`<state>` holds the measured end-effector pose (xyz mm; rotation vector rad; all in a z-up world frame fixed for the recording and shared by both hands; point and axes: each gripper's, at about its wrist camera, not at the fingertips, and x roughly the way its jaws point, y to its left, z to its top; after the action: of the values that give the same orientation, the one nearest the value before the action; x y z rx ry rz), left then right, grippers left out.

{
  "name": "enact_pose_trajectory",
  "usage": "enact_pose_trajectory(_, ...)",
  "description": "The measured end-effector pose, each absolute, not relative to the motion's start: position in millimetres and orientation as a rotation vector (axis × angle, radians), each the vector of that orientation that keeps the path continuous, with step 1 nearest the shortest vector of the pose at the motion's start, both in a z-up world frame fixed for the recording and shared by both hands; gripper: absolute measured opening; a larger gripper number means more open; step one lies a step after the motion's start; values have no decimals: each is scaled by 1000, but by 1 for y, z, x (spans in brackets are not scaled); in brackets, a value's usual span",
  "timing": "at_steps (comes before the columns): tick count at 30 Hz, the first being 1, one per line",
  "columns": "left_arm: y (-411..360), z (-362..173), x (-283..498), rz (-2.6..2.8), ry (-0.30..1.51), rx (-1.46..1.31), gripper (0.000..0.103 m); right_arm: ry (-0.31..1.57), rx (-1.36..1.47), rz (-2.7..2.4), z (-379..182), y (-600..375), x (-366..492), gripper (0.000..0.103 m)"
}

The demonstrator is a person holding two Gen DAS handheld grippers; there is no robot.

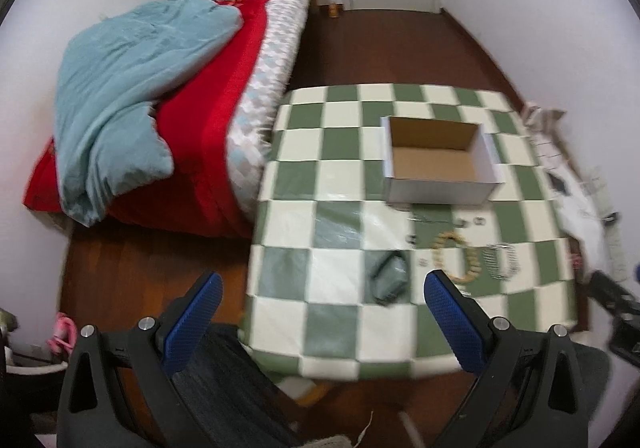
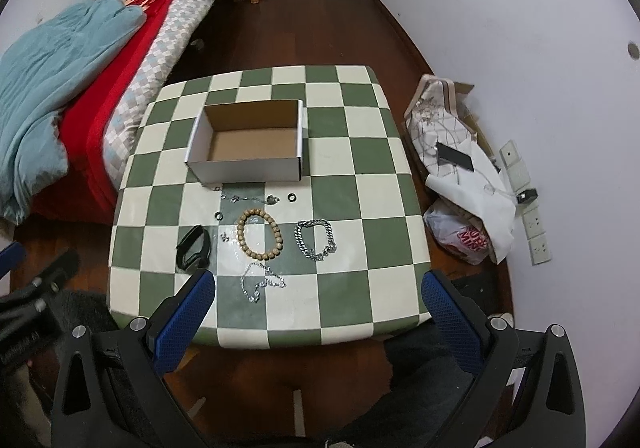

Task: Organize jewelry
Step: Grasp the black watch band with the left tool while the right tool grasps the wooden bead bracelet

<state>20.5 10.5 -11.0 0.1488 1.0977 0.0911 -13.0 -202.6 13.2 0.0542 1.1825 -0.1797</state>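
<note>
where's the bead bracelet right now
In the right wrist view the bead bracelet lies flat on the table, near its middle, between the black band on its left and the silver chain bracelet on its right, in front of the box.

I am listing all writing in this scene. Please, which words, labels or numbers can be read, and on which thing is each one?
Red letters on the white plastic bag on the floor beside the table: partly hidden and upside down, not readable.
Cardboard box, both grippers, wall sockets: no text visible.
</note>
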Motion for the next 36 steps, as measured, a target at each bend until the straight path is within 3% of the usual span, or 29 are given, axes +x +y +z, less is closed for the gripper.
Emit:
enact_pose_trajectory(7,8,-84,51,151,1128,342,103,1229,105,-189,-53,-218,19,102)
enact_pose_trajectory(12,1,-140,75,111,1223,396,103,1295,121,-175,-116,-214,44,69)
enact_pose_trajectory(17,-15,-179,91,18,1297,404,100,1357,203,-122,-175,-206,68,57)
enact_pose_trajectory(23,-25,-204,100,-40,1339,396,70,1405,240,-126,-217,-194,81,50)
enact_pose_trajectory(24,-26,-207,100,-47,1347,396,55,1409,239,-129,-219,-193,82,50)
enact_pose_trajectory(25,-24,-211,100,-55,1362,389,33,1413,237,-132,-223,-192,84,50)
enact_pose_trajectory(28,-20,-214,98,-72,1361,350,10,1396,207,-124,-227,-184,86,48)
enact_pose_trajectory(30,-19,-215,97,-74,1351,335,9,1390,186,-122,-228,-178,87,44)
enact_pose_trajectory(31,-18,-216,96,-73,1345,329,9,1402,191,-98,-230,-174,88,31)
enact_pose_trajectory(34,-17,-218,96,-64,1342,339,8,1370,92,-94,-233,-158,90,26)
enact_pose_trajectory(36,-16,-217,96,-56,1340,332,7,1344,21,-88,-237,-147,89,10)
